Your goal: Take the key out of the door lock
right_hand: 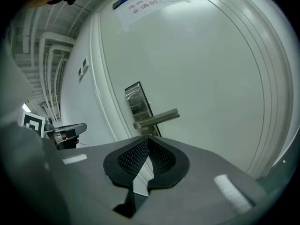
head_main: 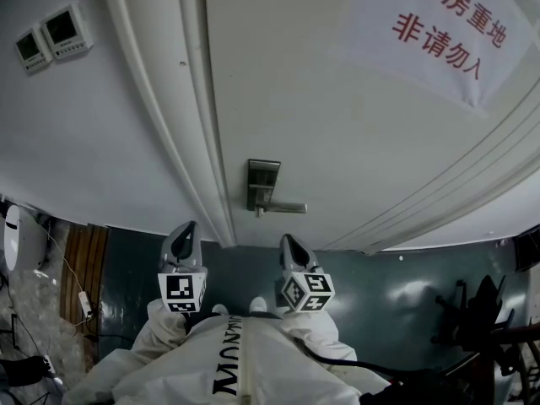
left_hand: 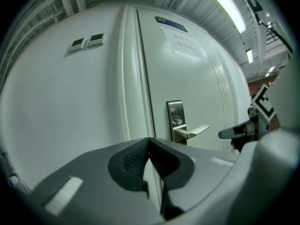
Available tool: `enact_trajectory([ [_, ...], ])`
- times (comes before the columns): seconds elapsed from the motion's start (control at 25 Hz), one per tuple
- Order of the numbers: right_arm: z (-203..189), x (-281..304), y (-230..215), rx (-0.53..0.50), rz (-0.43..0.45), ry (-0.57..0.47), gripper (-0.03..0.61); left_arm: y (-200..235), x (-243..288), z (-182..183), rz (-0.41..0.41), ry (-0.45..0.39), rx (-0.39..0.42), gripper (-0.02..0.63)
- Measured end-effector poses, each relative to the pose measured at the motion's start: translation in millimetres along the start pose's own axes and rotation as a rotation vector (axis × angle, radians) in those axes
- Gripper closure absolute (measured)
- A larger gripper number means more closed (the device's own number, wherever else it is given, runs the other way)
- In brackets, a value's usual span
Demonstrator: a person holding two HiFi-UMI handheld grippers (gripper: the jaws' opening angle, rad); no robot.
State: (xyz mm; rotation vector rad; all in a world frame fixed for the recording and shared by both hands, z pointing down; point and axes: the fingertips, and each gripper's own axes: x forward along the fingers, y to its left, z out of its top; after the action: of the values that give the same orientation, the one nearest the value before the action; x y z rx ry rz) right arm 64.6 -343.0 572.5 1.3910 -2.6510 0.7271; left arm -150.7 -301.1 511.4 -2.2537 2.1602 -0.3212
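A steel lock plate (head_main: pixel 263 182) with a lever handle (head_main: pixel 285 207) sits on the white door (head_main: pixel 337 125). A small stub (head_main: pixel 260 213) pokes out just under the lever; whether it is the key is too small to tell. My left gripper (head_main: pixel 187 229) hangs below and left of the lock, apart from the door, its jaws shut with nothing between them. My right gripper (head_main: pixel 290 242) is below the lever, also shut and empty. In the left gripper view the plate (left_hand: pixel 175 118) stands above the closed tips (left_hand: pixel 149 140). The lever (right_hand: pixel 157 118) lies just beyond the closed tips (right_hand: pixel 148 137) in the right gripper view.
The door frame (head_main: pixel 198 159) runs left of the lock. Two wall control panels (head_main: pixel 52 34) hang at the upper left. A paper sign with red characters (head_main: pixel 447 24) is taped high on the door. Cables and a white object (head_main: pixel 17 236) lie left; black furniture (head_main: pixel 481 310) stands right.
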Motion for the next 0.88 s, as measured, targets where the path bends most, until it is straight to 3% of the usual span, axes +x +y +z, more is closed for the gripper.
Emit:
enact_trajectory([
  [0.24, -15.9, 19.6, -8.8, 0.220, 0.060, 0.021, 0.580, 13.1, -5.2, -6.5, 0.046, 0.022, 0.007, 0.614],
  [0.6, -36.6, 48.2, -5.6, 0.708, 0.260, 0.045, 0.514, 26.0, -5.4, -8.3, 0.083, 0.034, 0.010, 0.614],
  [0.88, -43.3, 65.0, -8.5, 0.891, 0.345, 0.033, 0.461, 33.6, -4.9, -11.8, 0.104, 0.049, 0.010, 0.614],
])
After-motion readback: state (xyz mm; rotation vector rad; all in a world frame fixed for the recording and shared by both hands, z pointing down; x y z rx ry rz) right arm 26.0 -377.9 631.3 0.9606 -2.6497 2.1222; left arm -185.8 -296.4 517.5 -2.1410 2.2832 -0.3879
